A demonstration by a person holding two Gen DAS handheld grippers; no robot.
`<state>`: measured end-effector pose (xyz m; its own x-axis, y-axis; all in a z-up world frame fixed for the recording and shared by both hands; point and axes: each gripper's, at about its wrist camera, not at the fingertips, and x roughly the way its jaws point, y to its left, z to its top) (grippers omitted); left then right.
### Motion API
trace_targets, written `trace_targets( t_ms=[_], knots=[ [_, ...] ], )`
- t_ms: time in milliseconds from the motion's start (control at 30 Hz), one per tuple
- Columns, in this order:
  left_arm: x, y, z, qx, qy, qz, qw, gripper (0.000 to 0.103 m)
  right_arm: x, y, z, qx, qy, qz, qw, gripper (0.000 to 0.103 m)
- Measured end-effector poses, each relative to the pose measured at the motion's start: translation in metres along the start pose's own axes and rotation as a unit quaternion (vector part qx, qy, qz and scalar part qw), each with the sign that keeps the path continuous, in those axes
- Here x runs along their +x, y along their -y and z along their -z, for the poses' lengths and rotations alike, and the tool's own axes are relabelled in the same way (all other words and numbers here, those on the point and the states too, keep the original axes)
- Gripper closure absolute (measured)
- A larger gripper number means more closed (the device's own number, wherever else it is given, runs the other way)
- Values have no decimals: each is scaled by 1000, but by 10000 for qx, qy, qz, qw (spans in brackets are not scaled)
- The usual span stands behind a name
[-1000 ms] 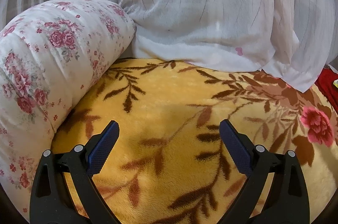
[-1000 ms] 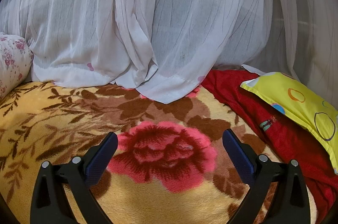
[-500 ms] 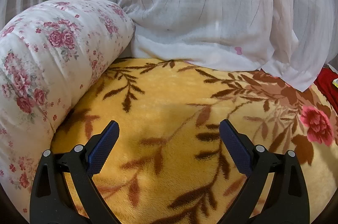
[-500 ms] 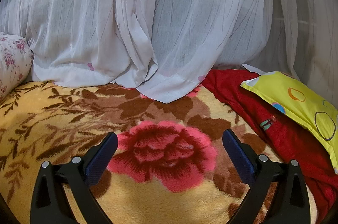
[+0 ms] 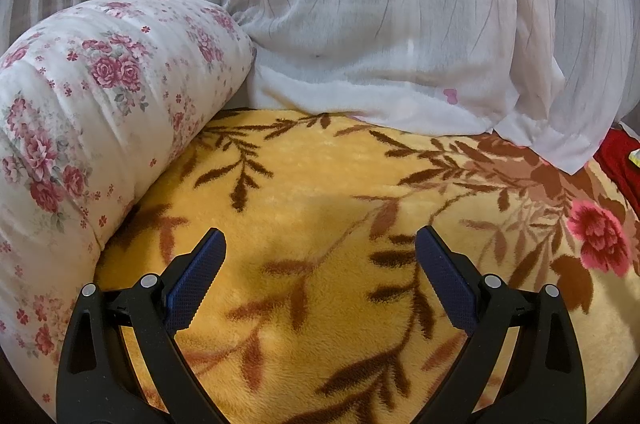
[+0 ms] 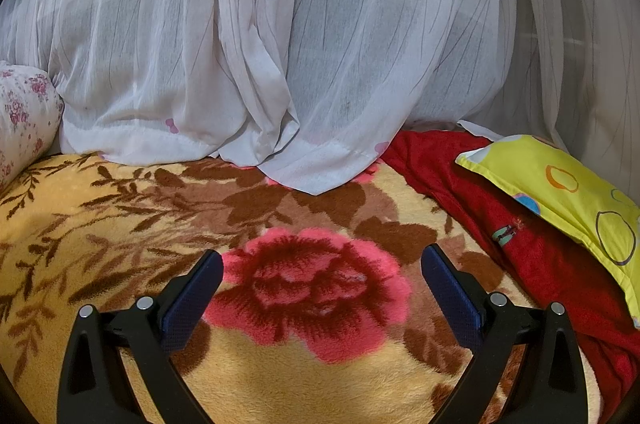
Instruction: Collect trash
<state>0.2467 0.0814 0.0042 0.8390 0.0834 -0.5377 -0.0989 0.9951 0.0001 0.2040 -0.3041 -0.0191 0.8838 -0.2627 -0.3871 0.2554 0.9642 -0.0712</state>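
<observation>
Trash unseen; left claw (image 5: pixel 318 248) and right claw (image 6: pixel 322 270) stay spread above unchanged blanket (image 5: pixel 320 184).

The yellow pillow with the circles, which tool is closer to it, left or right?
Right. The yellow pillow lies just beyond and right of the open right tool, on the red blanket. From the left tool only a sliver shows at the far right edge.

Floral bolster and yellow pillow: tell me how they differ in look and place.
The floral bolster is white with small pink roses; the yellow pillow is bright yellow with ring shapes.
The bolster is a thick roll at the left edge of the orange blanket; the pillow is flatter and rests on the red cloth at the right.
Both lie near the sheer curtain.
</observation>
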Motion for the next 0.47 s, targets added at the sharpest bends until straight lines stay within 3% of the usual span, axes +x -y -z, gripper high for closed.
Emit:
trace_targets(
  t_ms=[467],
  knots=[
    [0,0,-1,-62,-62,50,9999,10,1,-2,2,-12,0,0,10000,5]
  ],
)
